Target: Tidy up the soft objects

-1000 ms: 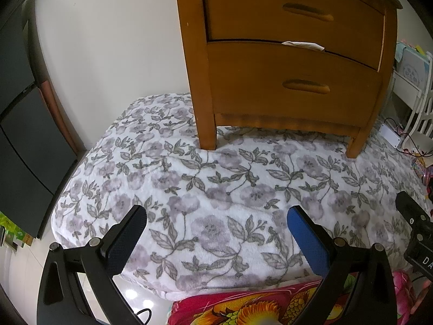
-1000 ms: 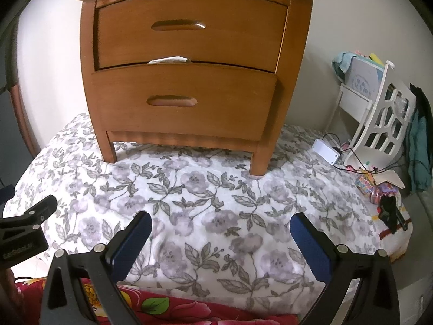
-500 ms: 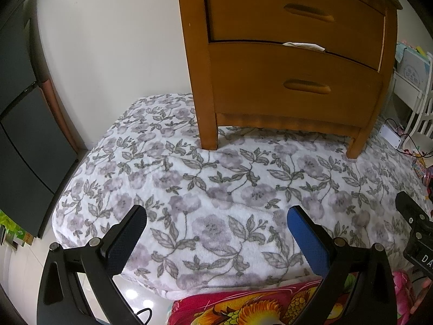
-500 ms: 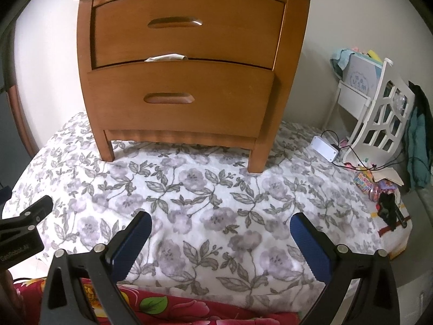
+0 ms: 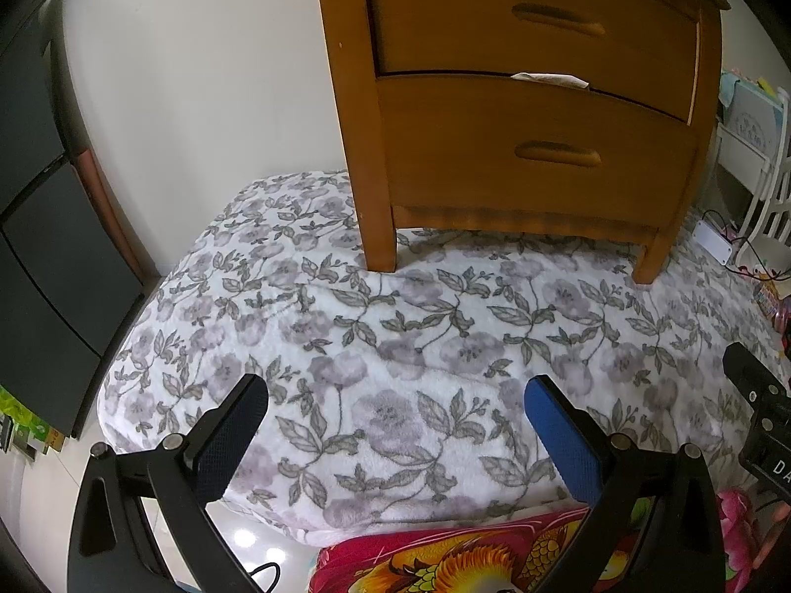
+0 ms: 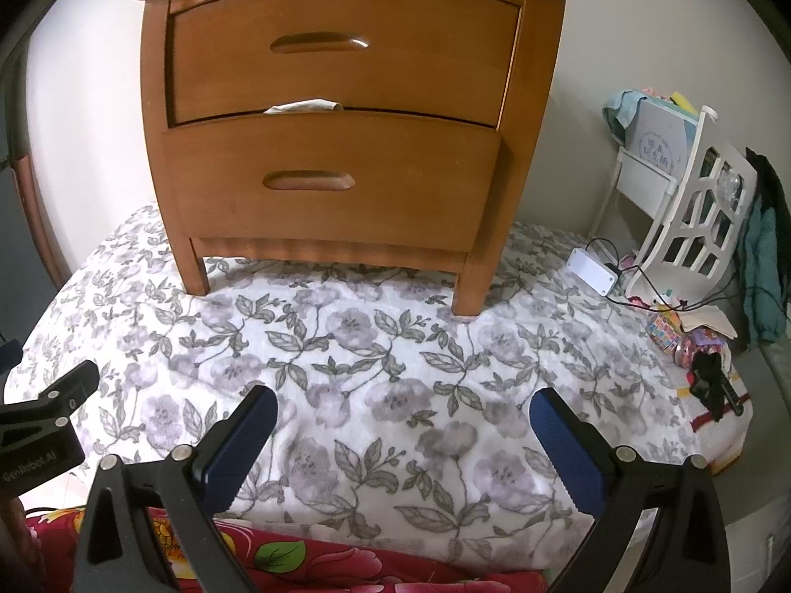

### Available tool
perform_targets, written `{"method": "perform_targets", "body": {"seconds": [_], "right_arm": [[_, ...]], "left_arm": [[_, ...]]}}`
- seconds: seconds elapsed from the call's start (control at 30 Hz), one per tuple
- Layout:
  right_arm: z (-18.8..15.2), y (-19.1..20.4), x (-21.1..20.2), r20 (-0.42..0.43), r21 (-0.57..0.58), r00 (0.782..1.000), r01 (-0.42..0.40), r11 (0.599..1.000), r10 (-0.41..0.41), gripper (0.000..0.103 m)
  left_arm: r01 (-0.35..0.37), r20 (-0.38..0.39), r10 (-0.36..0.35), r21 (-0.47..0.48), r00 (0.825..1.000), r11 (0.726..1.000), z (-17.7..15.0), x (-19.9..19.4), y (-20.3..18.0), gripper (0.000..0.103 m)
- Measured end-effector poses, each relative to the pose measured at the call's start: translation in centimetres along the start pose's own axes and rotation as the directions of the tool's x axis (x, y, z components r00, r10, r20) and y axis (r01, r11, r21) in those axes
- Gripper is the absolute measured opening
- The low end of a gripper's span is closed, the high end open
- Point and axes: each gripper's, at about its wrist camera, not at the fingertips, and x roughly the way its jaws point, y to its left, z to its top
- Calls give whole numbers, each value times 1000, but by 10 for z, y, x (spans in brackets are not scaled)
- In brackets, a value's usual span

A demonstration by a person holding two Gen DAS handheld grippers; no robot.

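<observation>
Left wrist view: the left gripper hangs with jaws wide apart and empty above the white fleece blanket with grey flowers, spread under the brown wooden two-drawer nightstand; a red floral cloth lies nearest.

Right wrist view: the right gripper — spread too, holding nothing — hovers over that blanket.

A wooden nightstand stands by a white rack.

Bedroom: wooden nightstand, floral blanket.
</observation>
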Motion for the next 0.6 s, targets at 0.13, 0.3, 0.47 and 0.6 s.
{"method": "perform_targets", "body": {"seconds": [0.13,0.3,0.47,0.6], "right_arm": [[0,0,0,-1,-1,1000,1,1000,-1,103],[1,-1,-4,20,5,1000,10,1000,-10,103],[3,-11,-9,28,43,1000,4,999,-5,103],[10,-28,-14,33,97,999,26,995,-29,103]], "left_arm": [[11,4,-11,7,1000,1000,0,-2,-1,103],[110,-31,-108,57,994,992,10,5,-9,103],[159,51,-164,96,985,983,50,3,-17,103],[197,111,-210,122,971,973,99,4,-25,103]]}}
